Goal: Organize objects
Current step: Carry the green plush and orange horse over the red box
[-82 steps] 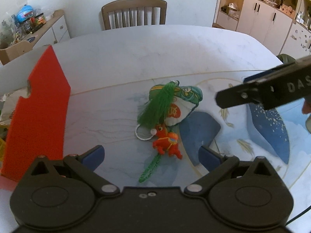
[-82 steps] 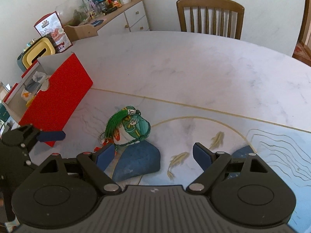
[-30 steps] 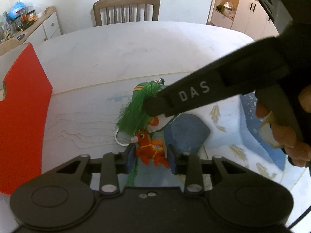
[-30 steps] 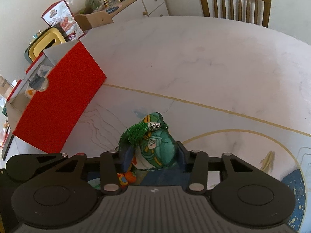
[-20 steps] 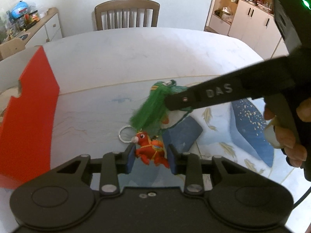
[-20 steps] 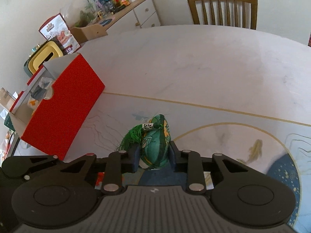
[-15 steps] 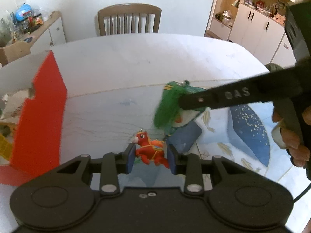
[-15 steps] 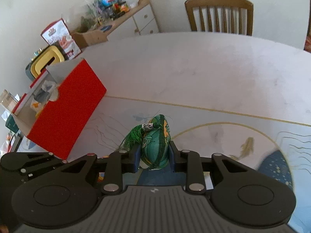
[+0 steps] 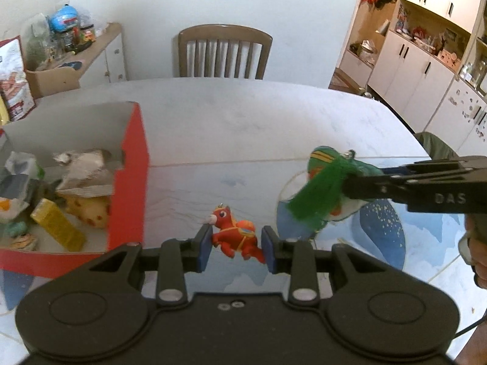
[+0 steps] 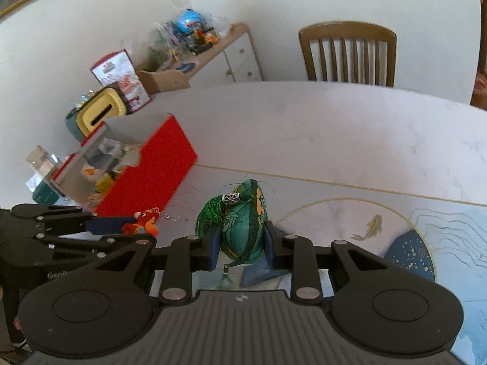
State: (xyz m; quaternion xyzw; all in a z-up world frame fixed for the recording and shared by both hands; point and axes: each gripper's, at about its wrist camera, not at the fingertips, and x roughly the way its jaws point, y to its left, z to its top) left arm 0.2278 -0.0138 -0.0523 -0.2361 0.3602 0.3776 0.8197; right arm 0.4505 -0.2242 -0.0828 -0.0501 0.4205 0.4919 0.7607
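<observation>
My left gripper (image 9: 236, 243) is shut on a small red horse charm (image 9: 233, 236), held above the table. My right gripper (image 10: 242, 245) is shut on a green embroidered pouch (image 10: 243, 228) with a green tassel (image 10: 210, 216) and a silver bead. In the left wrist view the pouch (image 9: 331, 188) hangs to the right in the right gripper (image 9: 356, 187). In the right wrist view the horse (image 10: 143, 225) shows at the left in the left gripper (image 10: 127, 228). An open red box (image 9: 134, 182) (image 10: 146, 170) with several items inside stands at the table's left.
The marble table (image 9: 258, 121) has a blue fish pattern at its near side (image 9: 380, 237). A wooden chair (image 9: 223, 51) stands at the far edge. A sideboard (image 10: 213, 54) with clutter is at the back left. White cabinets (image 9: 420, 67) stand far right.
Both grippers have risen off the table with their loads, the horse in the left and the pouch in the right. The red box's open inside has come into view.
</observation>
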